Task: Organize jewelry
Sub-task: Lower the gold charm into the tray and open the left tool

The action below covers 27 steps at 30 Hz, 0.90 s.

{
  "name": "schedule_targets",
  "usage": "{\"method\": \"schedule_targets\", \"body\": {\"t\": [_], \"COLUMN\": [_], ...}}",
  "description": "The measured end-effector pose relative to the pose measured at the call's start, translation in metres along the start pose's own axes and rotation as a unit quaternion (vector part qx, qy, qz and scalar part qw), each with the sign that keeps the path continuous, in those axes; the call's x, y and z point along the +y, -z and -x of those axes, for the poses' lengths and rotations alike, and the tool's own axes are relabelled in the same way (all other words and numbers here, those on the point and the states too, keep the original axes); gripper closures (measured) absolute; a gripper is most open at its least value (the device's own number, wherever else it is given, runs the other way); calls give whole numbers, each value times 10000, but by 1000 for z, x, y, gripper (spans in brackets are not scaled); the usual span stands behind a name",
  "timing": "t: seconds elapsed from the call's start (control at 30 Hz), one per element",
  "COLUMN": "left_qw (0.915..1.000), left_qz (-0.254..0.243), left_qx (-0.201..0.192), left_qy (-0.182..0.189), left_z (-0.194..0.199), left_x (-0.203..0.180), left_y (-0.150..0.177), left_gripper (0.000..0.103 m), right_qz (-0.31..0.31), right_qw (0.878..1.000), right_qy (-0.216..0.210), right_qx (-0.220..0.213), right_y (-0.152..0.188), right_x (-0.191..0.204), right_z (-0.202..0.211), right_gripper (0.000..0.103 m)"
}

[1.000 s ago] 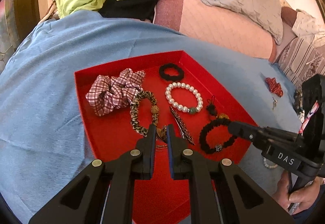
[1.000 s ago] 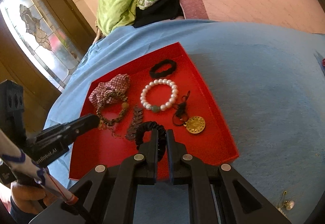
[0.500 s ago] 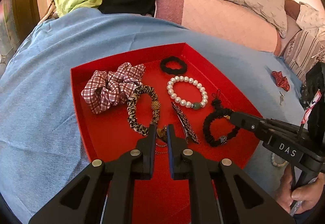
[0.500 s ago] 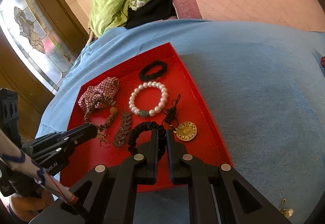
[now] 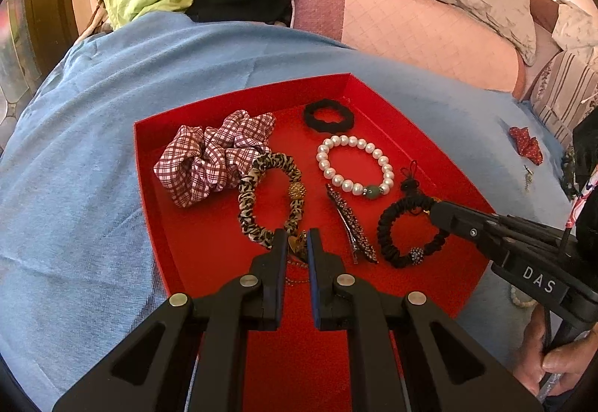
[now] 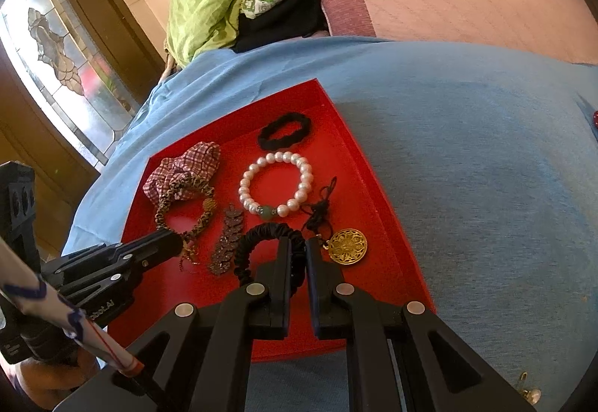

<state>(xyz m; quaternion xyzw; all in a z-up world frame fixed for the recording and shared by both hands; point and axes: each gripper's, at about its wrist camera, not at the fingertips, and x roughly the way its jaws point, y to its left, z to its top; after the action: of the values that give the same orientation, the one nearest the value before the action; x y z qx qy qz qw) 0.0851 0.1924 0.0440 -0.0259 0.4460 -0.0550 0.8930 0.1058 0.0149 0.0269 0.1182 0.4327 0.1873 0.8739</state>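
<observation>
A matt red tray point(image 5: 149, 165) is lying on soft blue cloth point(image 5: 74, 188). In it, glossy pearl beads point(image 5: 355, 165) are shining beside a checked fabric scrunchie point(image 5: 209, 158), and a gold metal medallion point(image 6: 347, 246) is gleaming near the right rim. The gripper fingers point(image 5: 278, 255) are looking like matt black plastic.

We find the left gripper point(image 5: 297, 236) drawn slightly back across the red tray point(image 5: 239, 94), the gold chain point(image 5: 295, 279) apparently trailing with it; the tray sits higher in its view.
</observation>
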Motion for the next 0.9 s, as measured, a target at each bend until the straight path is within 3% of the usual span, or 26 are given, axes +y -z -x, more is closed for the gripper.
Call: {"method": "schedule_targets", "body": {"t": [0.9], "left_qw": [9990], "left_qz": [-249], "left_qx": [23], "left_qy": [-359], "left_z": [-2], "left_x": [-4], "left_y": [0], "left_gripper": [93], "right_qz": [130], "right_qw": [9998], "right_qy": [145], "right_qx": [52], "right_y": [1], "right_x": [2], "right_z": [-2], "right_gripper": [93]}}
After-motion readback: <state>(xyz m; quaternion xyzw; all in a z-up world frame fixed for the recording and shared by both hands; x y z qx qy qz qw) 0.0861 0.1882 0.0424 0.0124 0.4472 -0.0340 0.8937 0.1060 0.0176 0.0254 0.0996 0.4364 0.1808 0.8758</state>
